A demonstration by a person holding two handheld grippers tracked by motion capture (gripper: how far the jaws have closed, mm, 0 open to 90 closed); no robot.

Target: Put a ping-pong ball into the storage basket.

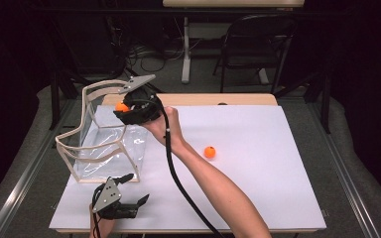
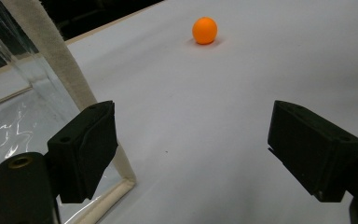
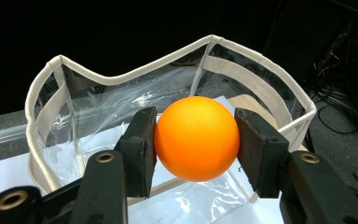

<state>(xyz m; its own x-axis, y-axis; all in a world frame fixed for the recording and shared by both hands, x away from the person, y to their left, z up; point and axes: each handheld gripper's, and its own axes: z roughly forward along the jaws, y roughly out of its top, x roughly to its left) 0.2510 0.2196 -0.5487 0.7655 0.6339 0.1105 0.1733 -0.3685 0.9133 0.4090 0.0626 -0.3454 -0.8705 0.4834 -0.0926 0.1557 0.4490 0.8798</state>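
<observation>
Right gripper first: its jaws are clamped on an orange ball, one pad on each side, dead centre of the right gripper view. In the high view that same gripper sits in the upper left of the frame, the ball peeking out at its left end, right at the rim of the bag. The bag is clear plastic with cream trim, standing open-topped on the white sheet; in the right gripper view its wavy rim loops behind and around the ball (whether the ball is over the opening or just at its edge, I cannot tell for sure).

Left gripper now, lower left of the high view: jaws spread wide, nothing between them, low over the sheet just in front of the bag's near corner. In the left gripper view the two black pads stand far apart, the bag's trim running down the left side just behind the left pad.

A second orange ball lies loose on the sheet, centre of the high view, just right of the person's forearm; it shows near the top of the left gripper view too.

No writing, brand or label is readable anywhere.
</observation>
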